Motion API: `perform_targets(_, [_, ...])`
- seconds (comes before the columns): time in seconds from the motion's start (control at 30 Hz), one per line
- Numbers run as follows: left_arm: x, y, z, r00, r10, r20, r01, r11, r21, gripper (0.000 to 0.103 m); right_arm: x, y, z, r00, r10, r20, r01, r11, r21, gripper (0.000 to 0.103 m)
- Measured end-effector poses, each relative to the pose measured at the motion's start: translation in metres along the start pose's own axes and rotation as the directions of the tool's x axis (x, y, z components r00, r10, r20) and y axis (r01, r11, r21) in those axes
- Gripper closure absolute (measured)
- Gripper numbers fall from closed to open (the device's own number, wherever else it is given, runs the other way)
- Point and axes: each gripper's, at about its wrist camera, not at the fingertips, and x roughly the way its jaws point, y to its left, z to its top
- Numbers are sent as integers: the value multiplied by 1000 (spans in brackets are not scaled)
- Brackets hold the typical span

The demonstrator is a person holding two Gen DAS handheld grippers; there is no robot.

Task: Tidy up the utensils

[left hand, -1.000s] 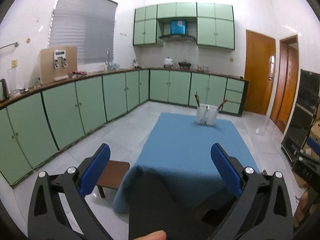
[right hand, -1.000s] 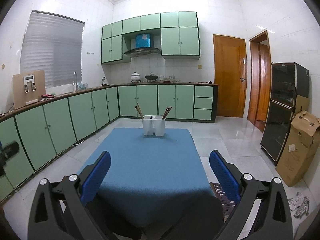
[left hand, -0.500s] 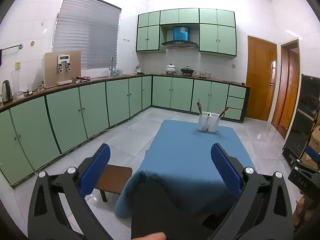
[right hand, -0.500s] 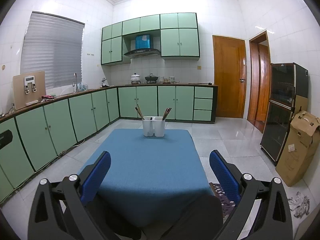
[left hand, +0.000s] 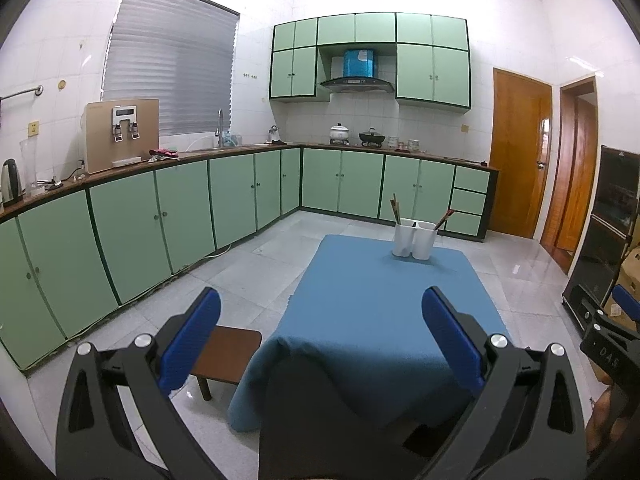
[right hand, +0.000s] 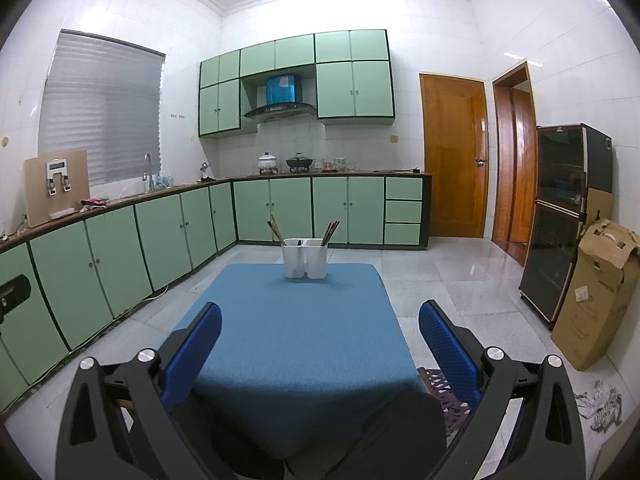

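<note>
Both tools, left [left hand: 320, 312] and right [right hand: 319, 326], are being held with blue-padded fingers wide apart, gripping nothing. Well ahead of them, two white plastic holders [right hand: 305, 258] with brown wooden chopsticks [right hand: 330, 231] are being carried at the blue-clothed tabletop's [right hand: 296, 336] far edge.

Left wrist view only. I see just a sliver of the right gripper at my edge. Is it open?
Observer: Yes. The right gripper is open and empty, facing the holder.
Operator: Anything on the floor right of the table?
Observer: A patterned mat, or possibly a stool top, by the table's near right corner.
Operator: Further right?
Observer: An opened cardboard box stands beside the black cabinet.
</note>
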Motion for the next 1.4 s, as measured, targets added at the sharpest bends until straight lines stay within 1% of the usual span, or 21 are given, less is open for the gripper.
perform_targets(0.43, [1,1,-3,1000,3,-1,-3,1000,-4,5,-4,4,-2,1000,-10,16,10,1000,2,6])
perform_targets(1.4, [0,-3,-4,1000,-6,-5,6,1000,-5,5,-5,10,-2,1000,-9,4,9,1000,6,6])
